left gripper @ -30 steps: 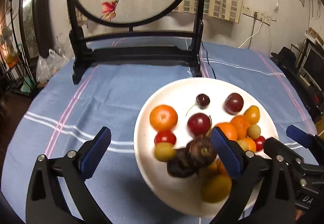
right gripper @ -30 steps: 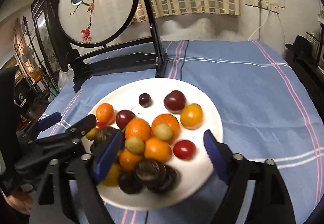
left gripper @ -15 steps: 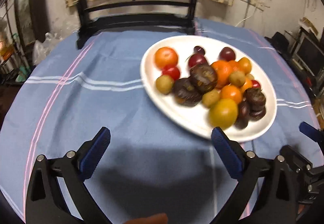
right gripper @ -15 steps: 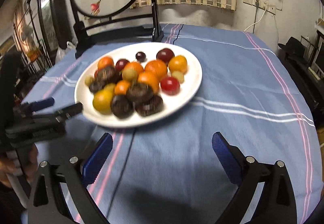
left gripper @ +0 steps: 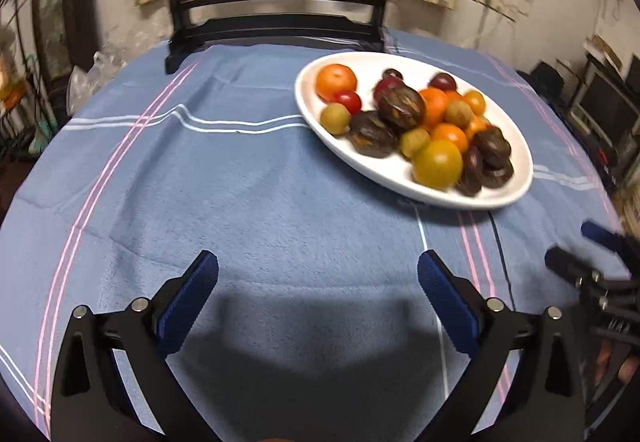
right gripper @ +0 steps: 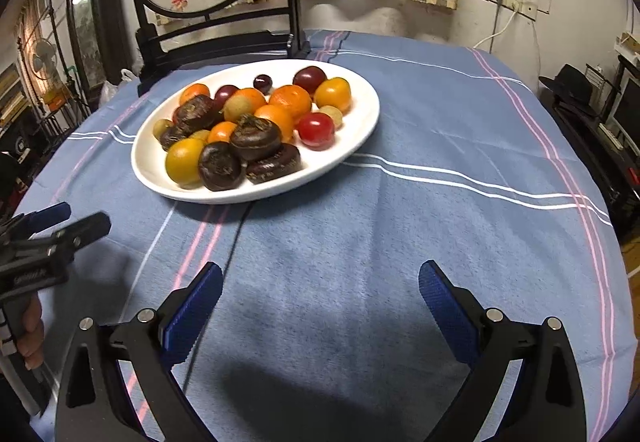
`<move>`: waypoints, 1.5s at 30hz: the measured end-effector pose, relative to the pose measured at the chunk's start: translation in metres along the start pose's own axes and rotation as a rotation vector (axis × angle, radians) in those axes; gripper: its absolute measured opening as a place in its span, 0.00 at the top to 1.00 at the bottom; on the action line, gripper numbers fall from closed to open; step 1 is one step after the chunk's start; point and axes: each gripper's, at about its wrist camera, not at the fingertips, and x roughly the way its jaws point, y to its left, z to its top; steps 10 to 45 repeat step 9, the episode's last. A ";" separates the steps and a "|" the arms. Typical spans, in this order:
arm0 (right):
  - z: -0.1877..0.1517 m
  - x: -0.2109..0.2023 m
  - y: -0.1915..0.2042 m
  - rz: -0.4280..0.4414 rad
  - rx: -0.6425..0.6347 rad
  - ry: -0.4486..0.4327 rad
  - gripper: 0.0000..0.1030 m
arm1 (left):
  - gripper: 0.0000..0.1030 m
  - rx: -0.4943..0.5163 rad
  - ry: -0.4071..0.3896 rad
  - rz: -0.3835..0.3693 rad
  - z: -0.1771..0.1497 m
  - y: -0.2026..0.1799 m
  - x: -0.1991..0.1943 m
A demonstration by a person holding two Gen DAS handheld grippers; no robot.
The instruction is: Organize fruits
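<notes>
We held our left gripper (left gripper: 318, 282) and right gripper (right gripper: 320, 292) over bare blue tablecloth (right gripper: 400, 242), both spread wide with nothing between their pads. The fruits (right gripper: 248, 122) lay heaped on the white plate (right gripper: 360, 130), well ahead of both.

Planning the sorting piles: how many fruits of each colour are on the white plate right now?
Dark brown fruits: 5
Orange fruits: 5
Small green fruits: 4
Dark red fruits: 3
Bright red fruits: 2
Yellow fruits: 2
Total: 21
</notes>
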 end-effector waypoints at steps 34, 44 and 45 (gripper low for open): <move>-0.007 0.006 0.003 -0.020 -0.006 0.053 0.04 | 0.05 0.076 -0.001 0.016 -0.004 -0.011 -0.001; -0.007 0.006 0.003 -0.020 -0.006 0.053 0.04 | 0.05 0.076 -0.001 0.016 -0.004 -0.011 -0.001; -0.007 0.006 0.003 -0.020 -0.006 0.053 0.04 | 0.05 0.076 -0.001 0.016 -0.004 -0.011 -0.001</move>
